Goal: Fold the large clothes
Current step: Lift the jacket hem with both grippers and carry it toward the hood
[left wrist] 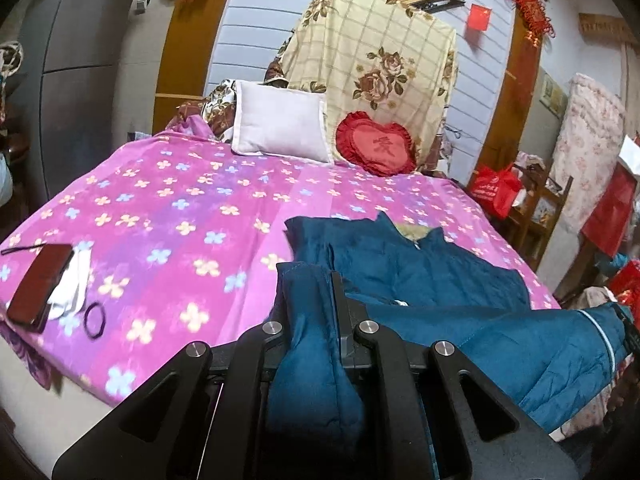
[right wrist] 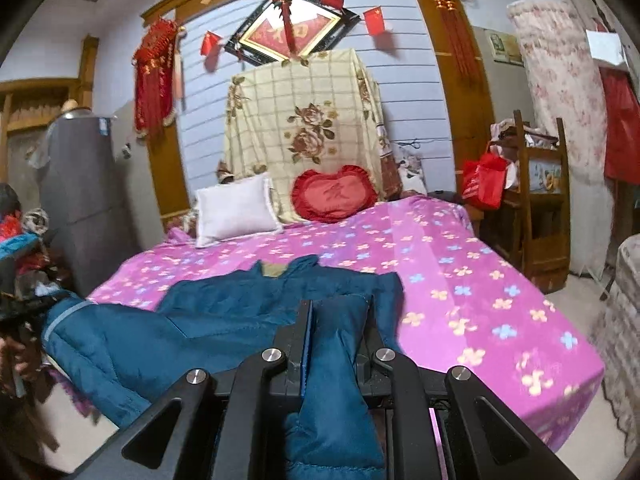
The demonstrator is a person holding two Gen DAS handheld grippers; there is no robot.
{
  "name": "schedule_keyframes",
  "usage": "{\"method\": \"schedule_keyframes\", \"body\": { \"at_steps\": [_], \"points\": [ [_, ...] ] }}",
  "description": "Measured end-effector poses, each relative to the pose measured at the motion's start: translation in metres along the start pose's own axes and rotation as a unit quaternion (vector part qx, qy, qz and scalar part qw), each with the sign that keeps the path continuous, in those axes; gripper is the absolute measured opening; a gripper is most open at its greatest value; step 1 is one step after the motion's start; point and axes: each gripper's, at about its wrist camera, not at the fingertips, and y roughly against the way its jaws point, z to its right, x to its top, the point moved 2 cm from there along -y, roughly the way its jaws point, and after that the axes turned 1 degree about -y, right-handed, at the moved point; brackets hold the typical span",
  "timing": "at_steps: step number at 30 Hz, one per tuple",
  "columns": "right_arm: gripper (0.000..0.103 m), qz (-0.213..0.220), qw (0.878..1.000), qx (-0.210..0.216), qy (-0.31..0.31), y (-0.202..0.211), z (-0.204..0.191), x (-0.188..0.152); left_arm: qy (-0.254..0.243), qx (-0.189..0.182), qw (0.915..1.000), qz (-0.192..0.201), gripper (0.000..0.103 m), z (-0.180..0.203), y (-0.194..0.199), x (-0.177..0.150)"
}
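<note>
A teal quilted jacket (left wrist: 424, 264) lies collar-up on the pink flowered bed sheet (left wrist: 168, 216), its lower part hanging over the near bed edge. My left gripper (left wrist: 310, 280) is shut on a fold of the jacket's hem. In the right wrist view the same jacket (right wrist: 224, 312) spreads to the left, and my right gripper (right wrist: 338, 308) is shut on another fold of its hem. Both folds bulge back between the fingers toward the cameras.
A white pillow (left wrist: 280, 122) and a red heart cushion (left wrist: 376, 144) lean at the headboard under a floral quilt (left wrist: 372, 60). A phone in a dark case (left wrist: 38, 284), white cloth and a hair tie (left wrist: 95, 320) lie at the sheet's left. A wooden shelf (right wrist: 536, 200) stands right of the bed.
</note>
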Motion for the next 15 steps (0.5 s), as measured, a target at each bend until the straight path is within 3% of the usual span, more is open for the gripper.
{"method": "schedule_keyframes", "body": {
  "at_steps": [6,15],
  "points": [
    [0.013,0.003,0.999,-0.024,-0.026,-0.067,0.016,0.023,0.000,0.016,0.9999,-0.002,0.007,0.006,-0.043,0.030],
    [0.013,0.044,0.995,-0.041,-0.081,-0.156,0.036,0.081,-0.018,0.047,0.9984,0.025,0.007,0.028,-0.121,0.107]
  ]
}}
